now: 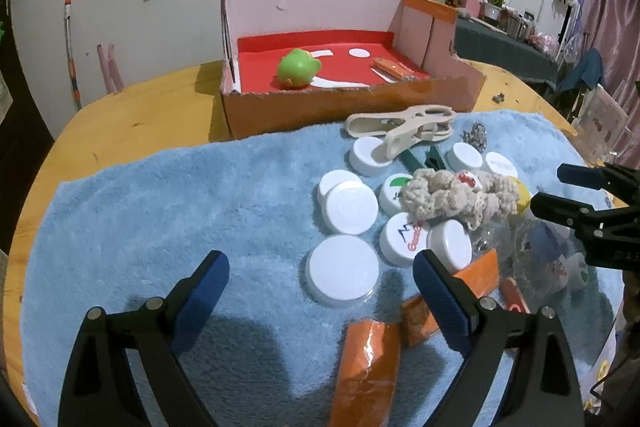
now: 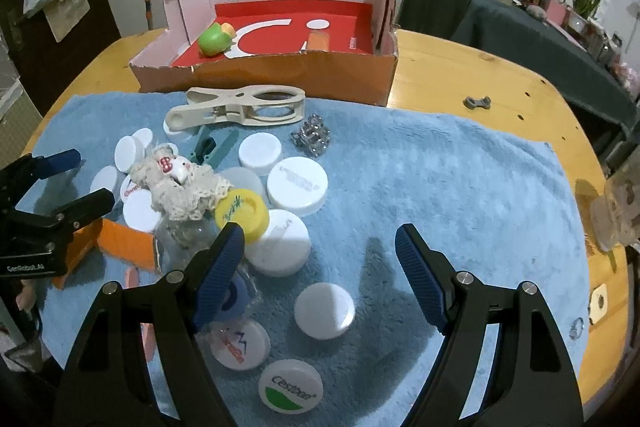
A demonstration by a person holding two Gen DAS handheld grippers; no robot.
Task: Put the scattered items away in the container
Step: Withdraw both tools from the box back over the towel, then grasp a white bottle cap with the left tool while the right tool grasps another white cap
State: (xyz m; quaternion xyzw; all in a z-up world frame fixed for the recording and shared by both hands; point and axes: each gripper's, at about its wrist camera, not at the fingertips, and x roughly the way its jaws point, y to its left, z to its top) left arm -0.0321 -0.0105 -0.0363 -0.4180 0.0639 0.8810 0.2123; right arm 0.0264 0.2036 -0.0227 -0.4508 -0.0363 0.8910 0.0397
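Fingers, left gripper: spread wide, nothing pinched; a plain white cap lies on the towel in the gap between the blue pads, touching neither.
Fingers, right gripper: spread too, gripping nothing; another white cap sits on the towel between them, clear of both pads.
Scattered items: a loose heap of white bottle caps across the middle of the blue towel, some plain, some printed.
Yellow cap: in the heap, just beside the right gripper's left finger.
Crocheted scrunchie: cream, draped over several caps.
Big clothes peg: beige, lying flat at the far edge of the heap, near the box.
Small green peg: just nearer than the beige one, partly under the pile.
Metal chain clump: on the towel, right of the pegs.
Orange packets: on the near side of the towel, one right by the left gripper's right finger.
Clear plastic wrapper: crumpled on the right side of the heap; what's inside I can't tell.
Container: an open cardboard box with a red floor, at the far edge of the towel.
Inside it: a green toy on the left, an orange packet on the right.
Table: round, wooden, under it all.
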